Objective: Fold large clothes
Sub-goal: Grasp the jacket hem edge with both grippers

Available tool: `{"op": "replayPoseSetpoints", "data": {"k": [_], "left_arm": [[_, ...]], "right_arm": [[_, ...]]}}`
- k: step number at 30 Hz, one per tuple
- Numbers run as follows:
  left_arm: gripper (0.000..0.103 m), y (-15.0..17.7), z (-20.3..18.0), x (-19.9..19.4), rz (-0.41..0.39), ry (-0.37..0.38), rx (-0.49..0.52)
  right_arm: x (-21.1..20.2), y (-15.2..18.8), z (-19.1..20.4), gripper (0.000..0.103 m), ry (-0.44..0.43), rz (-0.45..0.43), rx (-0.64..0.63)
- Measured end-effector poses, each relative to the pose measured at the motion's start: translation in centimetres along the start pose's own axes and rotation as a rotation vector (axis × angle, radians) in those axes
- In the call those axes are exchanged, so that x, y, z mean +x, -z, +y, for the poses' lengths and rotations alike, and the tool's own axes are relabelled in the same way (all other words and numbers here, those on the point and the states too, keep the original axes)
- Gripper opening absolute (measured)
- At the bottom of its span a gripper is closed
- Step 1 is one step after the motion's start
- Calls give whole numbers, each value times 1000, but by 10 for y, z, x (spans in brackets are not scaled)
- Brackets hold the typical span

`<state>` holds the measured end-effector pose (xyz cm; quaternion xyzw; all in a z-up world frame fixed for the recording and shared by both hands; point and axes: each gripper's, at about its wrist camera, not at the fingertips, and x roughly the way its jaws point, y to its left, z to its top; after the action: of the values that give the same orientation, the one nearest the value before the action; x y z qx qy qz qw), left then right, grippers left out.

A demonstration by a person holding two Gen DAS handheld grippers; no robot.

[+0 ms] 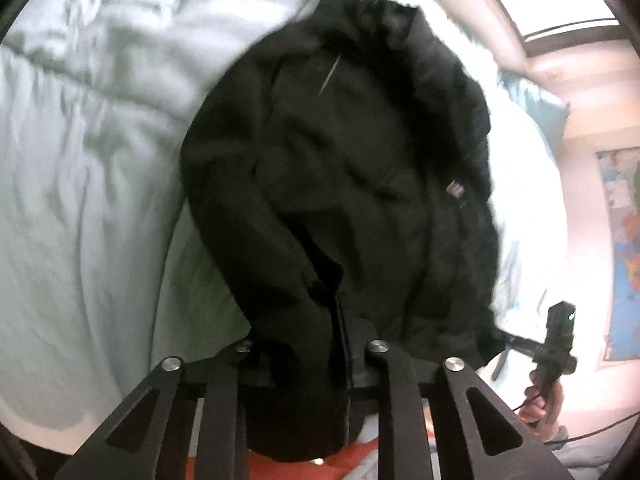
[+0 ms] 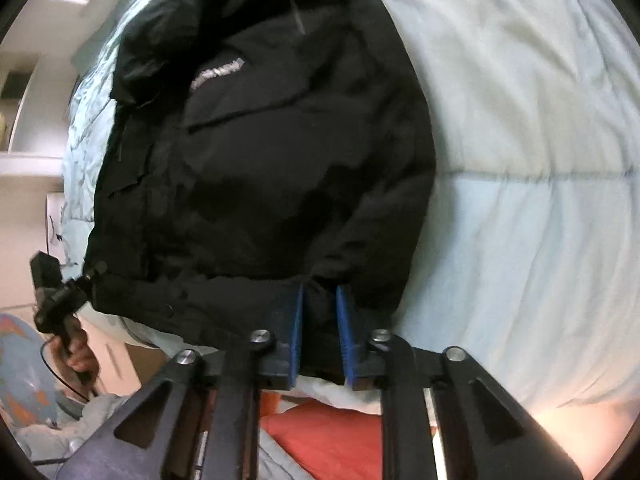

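A black padded jacket (image 1: 340,160) lies spread on a pale blue duvet (image 1: 100,160), collar far from me and hem nearest. My left gripper (image 1: 312,344) is at the hem's edge. Its fingertips are buried under bunched black fabric, jaws drawn together on it. In the right wrist view the jacket (image 2: 260,160) shows a white chest logo. My right gripper (image 2: 320,332) is shut on the hem, and a fold of fabric sits pinched between its blue pads (image 2: 298,332). A hand (image 2: 78,356) holds the left gripper at the jacket's other hem corner.
The duvet (image 2: 520,160) spreads wide around the jacket. A red cloth (image 2: 332,432) lies below the bed edge, under both grippers. A map poster (image 1: 624,260) hangs on the wall at the right. A cable trails from the hand (image 1: 540,400) that holds the right gripper.
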<state>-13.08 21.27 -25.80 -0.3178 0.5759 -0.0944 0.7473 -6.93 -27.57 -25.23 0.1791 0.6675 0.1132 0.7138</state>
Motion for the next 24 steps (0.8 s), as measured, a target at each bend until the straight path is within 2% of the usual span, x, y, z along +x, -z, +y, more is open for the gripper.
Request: {"op": "replayPoseSetpoints", "data": {"k": [3,6,8,10,11,13,14,15,18,22,23,24], "left_arm": [[18,-18,-18,-21,-77,55,7],[18,-40,-39,-35,-124,82,42],[18,-52,-46,-41,-135,87,69],[18,-63,-52,-36,-115,79,97],[18,-66,-52,-32,-96,76,104],[18,-67,-54,-24,-64,71,111],[18,-67,-54,-19,-43,63,115],[18,-66,-54,-15,-33,58,116],[18,-62,-49,-10,-14,60,104],[18,-60,-45,-3,16,57,98],[18,-60,-45,0,24,49,104],[18,-59,-47,3,33,39,111]], "right_arm": [[-27,-17,7,13,-11,-83,-23],[-52,-41,9,10,-63,-136,-39],[-57,-55,9,10,-43,-137,-67],[-50,-60,9,11,1,-91,-80],[-44,-59,4,15,27,-56,-74],[-38,-51,-10,37,79,-14,-58],[-35,-44,-18,56,102,-5,-38],[-32,-35,-27,62,108,0,-7],[-18,-9,-50,61,99,58,66],[-5,15,-66,61,72,88,113],[0,18,-66,55,62,97,120],[6,21,-65,42,53,117,125]]}}
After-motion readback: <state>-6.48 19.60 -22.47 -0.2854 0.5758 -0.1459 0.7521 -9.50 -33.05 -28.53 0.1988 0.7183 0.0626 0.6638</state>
